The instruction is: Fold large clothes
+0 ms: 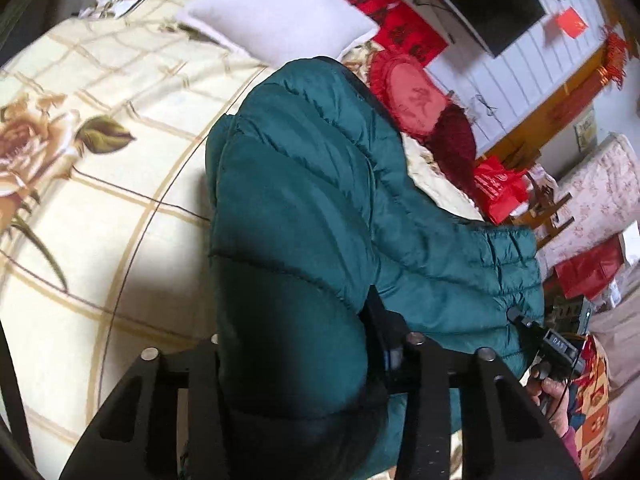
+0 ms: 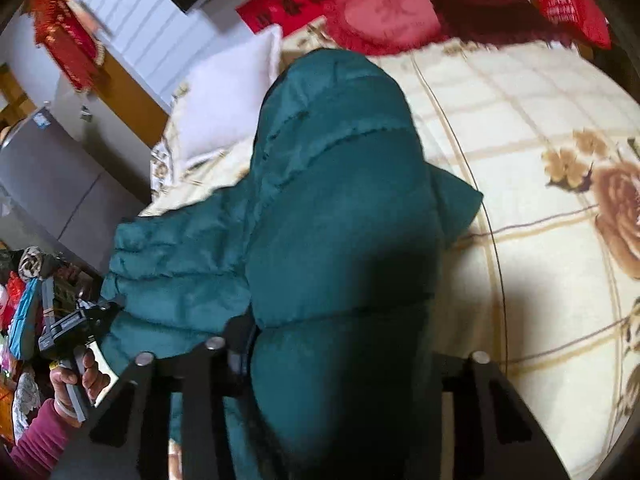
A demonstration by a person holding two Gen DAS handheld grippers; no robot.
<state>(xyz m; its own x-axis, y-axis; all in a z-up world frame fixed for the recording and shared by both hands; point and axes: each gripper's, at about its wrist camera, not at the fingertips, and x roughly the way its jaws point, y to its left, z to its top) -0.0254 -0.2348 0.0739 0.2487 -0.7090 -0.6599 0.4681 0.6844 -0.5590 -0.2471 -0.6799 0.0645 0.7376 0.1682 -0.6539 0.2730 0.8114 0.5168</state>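
A dark teal quilted puffer jacket [image 1: 304,208] hangs lifted above a bed, also shown in the right wrist view [image 2: 340,216]. My left gripper [image 1: 296,344] is shut on the jacket's edge, the fabric bulging between its black jaws. My right gripper [image 2: 340,344] is shut on the jacket the same way. The right gripper also shows at the far right of the left wrist view [image 1: 528,328], clamped on the jacket's ribbed hem. The left gripper shows at the lower left of the right wrist view [image 2: 100,316], gripping the other end. The fingertips are hidden by fabric.
The bed has a cream checked sheet with rose prints [image 1: 100,184]. A white pillow [image 1: 280,12], a red round cushion [image 1: 412,100] and a dark red cushion [image 1: 456,136] lie near the headboard. Red bags and clutter [image 1: 500,192] stand beside the bed.
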